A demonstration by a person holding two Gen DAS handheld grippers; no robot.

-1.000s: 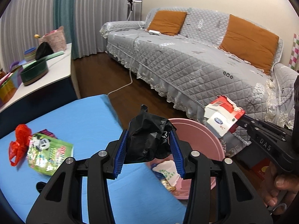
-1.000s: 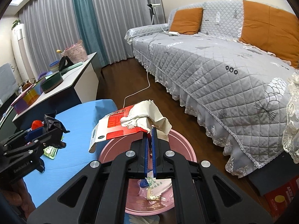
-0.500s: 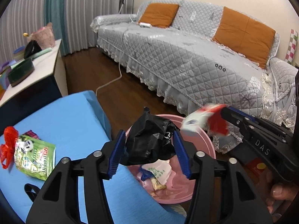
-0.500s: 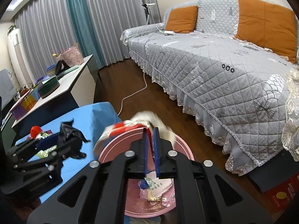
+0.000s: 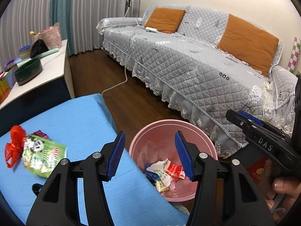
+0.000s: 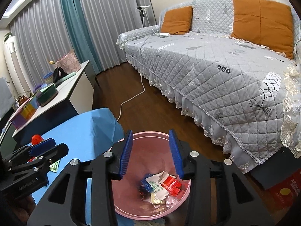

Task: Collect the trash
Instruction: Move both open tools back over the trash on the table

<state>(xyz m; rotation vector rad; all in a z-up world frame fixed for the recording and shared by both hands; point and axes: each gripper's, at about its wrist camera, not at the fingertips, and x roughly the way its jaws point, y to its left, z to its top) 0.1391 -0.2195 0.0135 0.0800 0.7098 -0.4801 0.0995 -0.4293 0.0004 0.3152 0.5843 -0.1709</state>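
Observation:
A pink bin (image 5: pixel 188 127) stands on the floor beside the blue-covered table (image 5: pixel 75 120); it shows in the right wrist view too (image 6: pixel 148 133). Wrappers and a red-and-white carton (image 5: pixel 165 171) lie inside it. My left gripper (image 5: pixel 149 154) is open and empty above the bin's near rim. My right gripper (image 6: pixel 150 151) is open and empty over the bin. A green panda snack bag (image 5: pixel 43 155) and a red plastic bag (image 5: pixel 13 146) lie on the table at the left.
A grey quilted sofa (image 5: pixel 188 62) with orange cushions runs along the right. A white cable (image 5: pixel 120 82) crosses the wooden floor. A white side table (image 5: pixel 37 71) with bowls and a basket stands at the left. A red box (image 6: pixel 287 190) lies on the floor.
Both grippers have opened. The black bag has left my left gripper and the red-and-white carton has left my right gripper; the carton now lies in the bin.

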